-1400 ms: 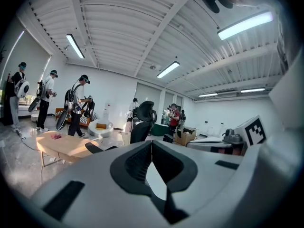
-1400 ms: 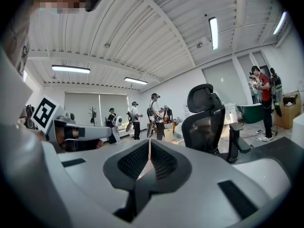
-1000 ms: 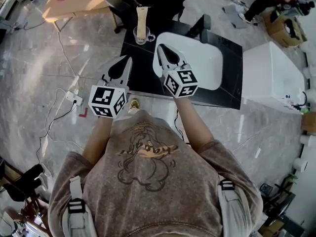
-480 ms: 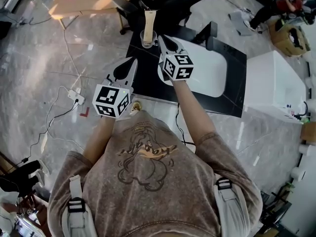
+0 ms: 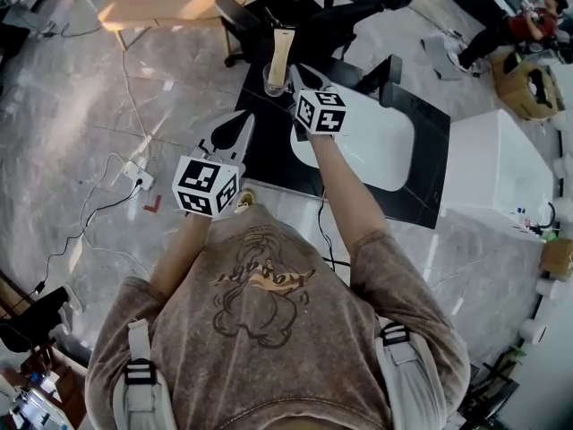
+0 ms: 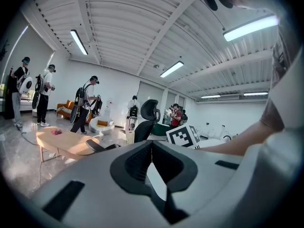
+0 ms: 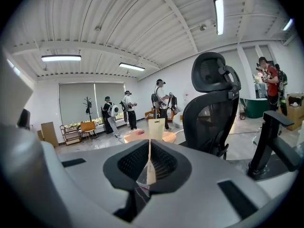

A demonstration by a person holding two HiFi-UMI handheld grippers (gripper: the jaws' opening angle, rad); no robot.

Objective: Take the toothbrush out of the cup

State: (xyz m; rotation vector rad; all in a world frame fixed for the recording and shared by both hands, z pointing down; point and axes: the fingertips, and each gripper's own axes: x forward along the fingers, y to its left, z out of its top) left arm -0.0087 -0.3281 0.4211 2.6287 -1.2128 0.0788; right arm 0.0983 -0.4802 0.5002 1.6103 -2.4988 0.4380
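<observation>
Your right gripper (image 5: 294, 73) has pushed forward over the black table (image 5: 269, 146). Its jaws are pressed together and empty, with the tips just beside the glass cup (image 5: 269, 83). Your left gripper (image 5: 247, 119) hangs at the near edge, jaws together, holding nothing. The toothbrush (image 5: 280, 52) stands upright in the cup.
</observation>
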